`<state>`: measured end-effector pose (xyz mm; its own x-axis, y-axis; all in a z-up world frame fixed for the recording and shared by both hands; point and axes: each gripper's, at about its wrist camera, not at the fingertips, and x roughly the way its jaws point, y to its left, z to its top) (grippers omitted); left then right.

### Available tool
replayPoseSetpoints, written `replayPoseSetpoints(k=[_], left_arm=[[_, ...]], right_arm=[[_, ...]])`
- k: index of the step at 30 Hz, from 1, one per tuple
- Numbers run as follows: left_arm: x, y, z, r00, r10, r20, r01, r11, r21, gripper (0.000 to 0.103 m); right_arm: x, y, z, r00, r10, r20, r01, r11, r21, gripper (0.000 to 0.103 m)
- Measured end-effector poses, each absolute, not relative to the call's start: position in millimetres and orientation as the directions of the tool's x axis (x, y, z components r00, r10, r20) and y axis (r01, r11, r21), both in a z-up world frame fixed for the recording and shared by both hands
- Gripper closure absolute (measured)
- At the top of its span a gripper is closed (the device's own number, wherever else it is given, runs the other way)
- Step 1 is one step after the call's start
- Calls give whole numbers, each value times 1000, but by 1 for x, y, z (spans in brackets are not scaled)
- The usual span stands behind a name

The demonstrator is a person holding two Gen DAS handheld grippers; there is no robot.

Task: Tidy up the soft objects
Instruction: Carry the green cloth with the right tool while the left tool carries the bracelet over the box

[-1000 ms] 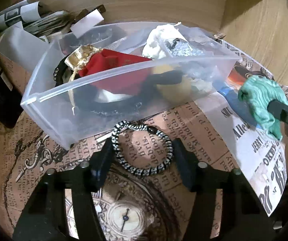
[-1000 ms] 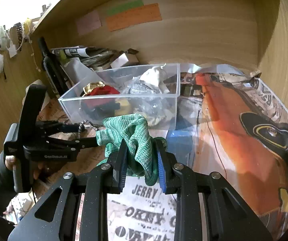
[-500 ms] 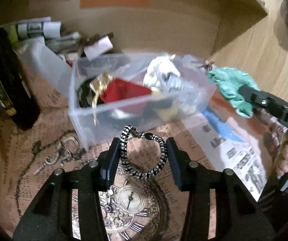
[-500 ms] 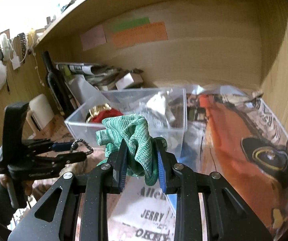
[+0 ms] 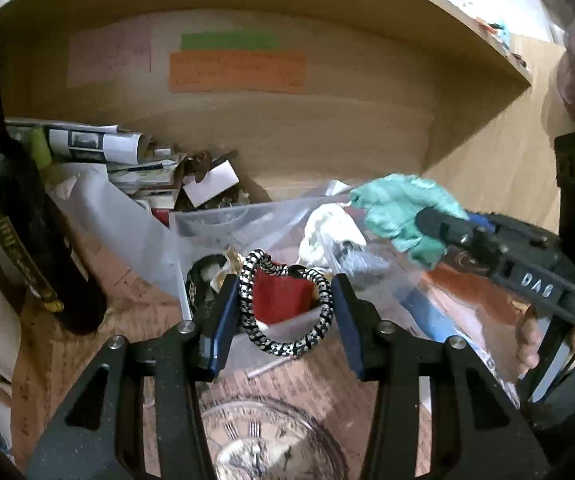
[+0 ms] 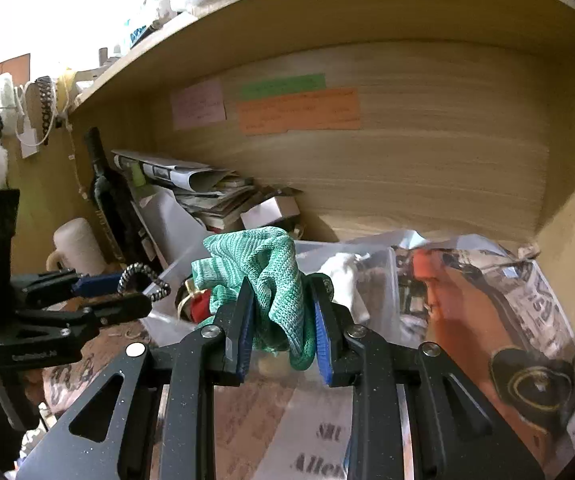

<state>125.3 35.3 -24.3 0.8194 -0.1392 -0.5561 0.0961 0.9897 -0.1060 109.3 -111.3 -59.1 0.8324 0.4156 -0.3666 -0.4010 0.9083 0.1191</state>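
Note:
My left gripper (image 5: 285,308) is shut on a black-and-white braided hair tie (image 5: 287,308) and holds it in the air in front of the clear plastic bin (image 5: 223,220). My right gripper (image 6: 283,312) is shut on a crumpled green knit cloth (image 6: 263,264), also raised, near the bin's right side. In the left wrist view the green cloth (image 5: 399,208) hangs over the bin's right rim. The bin holds a red item (image 5: 279,296), a white cloth (image 5: 331,228) and other soft things. The left gripper with the hair tie (image 6: 139,276) shows at the left of the right wrist view.
A dark bottle (image 5: 27,220) stands at the left. Rolled papers and booklets (image 5: 99,148) pile behind the bin against the wooden back wall. Printed paper (image 6: 487,300) covers the shelf floor. A white mug (image 6: 75,244) stands at the far left.
Both grippers have risen with their loads. The hair tie has come off the paper and is level with the bin's rim. The green cloth has moved up and toward the bin.

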Motion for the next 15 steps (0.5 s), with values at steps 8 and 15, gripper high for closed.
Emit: replayPoseSetpoints(k=[8,15], left_arm=[[165,43,-44,784,-135,-606,77,990,-121,57],[191,43,-69,746,-130,-653,65,990,-123,53]], right_arm=[[148,-93,-70,809,402,-428,-386,914,127,79],[172,-79,-93,769,380,-515,-382,918,106,79]])
